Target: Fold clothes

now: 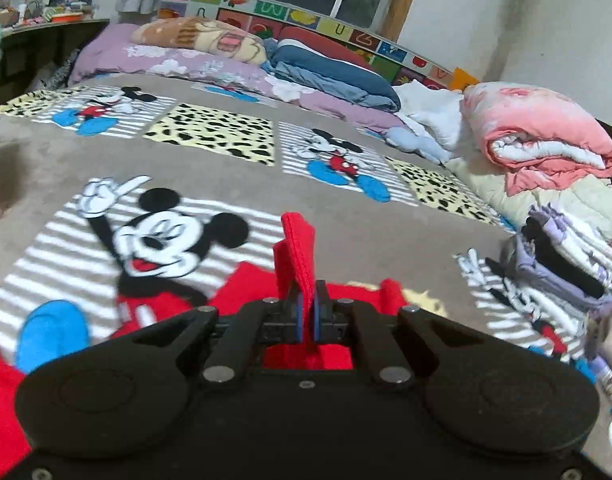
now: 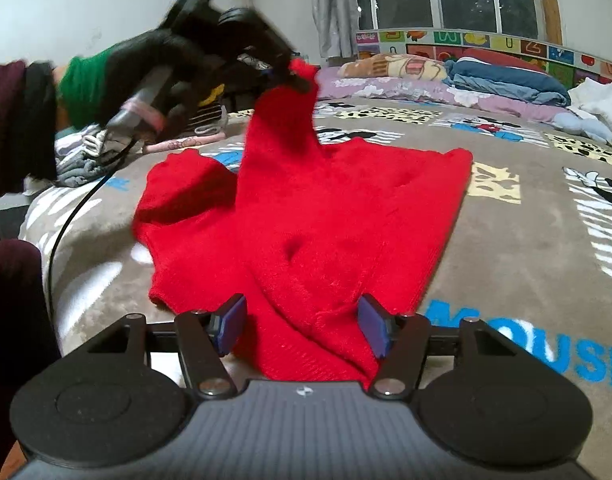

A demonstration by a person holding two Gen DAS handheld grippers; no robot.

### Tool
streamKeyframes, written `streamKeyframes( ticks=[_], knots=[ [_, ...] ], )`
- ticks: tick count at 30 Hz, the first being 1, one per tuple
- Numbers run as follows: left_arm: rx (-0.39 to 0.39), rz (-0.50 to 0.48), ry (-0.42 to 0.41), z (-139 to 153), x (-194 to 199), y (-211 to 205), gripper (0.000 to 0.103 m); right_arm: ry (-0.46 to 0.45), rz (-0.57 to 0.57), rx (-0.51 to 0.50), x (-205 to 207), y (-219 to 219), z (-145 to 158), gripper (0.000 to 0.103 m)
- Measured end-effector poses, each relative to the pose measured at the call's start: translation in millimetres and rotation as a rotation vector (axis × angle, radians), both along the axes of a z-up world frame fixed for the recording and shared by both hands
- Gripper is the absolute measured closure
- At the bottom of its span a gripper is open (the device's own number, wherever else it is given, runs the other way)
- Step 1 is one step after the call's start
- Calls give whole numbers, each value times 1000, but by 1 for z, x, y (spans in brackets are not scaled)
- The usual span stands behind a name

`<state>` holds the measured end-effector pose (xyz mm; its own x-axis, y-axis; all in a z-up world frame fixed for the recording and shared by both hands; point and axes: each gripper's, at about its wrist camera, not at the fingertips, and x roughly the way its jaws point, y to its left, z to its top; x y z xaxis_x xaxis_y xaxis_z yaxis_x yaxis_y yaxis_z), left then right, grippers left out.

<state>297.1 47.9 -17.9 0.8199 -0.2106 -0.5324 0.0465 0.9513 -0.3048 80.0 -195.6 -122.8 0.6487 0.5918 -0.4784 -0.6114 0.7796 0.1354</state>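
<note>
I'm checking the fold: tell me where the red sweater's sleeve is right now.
In the right wrist view the sleeve rises at upper left, pinched in the left gripper above the red sweater on the bed; the blanket lies beneath.

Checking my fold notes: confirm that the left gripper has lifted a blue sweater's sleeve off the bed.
Wrong colour only. The sweater is red, not blue; the left gripper, jaws shut on its sleeve, lifts it off the bed. The right wrist view shows it.

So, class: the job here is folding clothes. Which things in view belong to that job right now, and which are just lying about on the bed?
Part of the job:
- red sweater
- left gripper, shut on its sleeve
- right gripper, open over the hem

Lying about:
- pink quilt
- blue duvet
- folded stack
- patterned blanket underneath
</note>
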Motion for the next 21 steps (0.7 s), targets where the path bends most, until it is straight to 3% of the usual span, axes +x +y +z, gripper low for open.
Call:
streamKeyframes(
  ticks=[4, 9, 14, 21],
  knots=[
    [-19, 2, 21, 1, 20, -24, 101, 0, 0, 10, -1, -3, 0, 46],
    [13, 20, 63, -9, 43, -56, 101, -31, 2, 23, -6, -6, 2, 53],
    [45, 58, 108, -25, 62, -79, 101, -32, 18, 16, -9, -5, 0, 53],
    [127, 62, 121, -41, 74, -108, 101, 31, 17, 106, -1, -17, -2, 53]
  ],
)
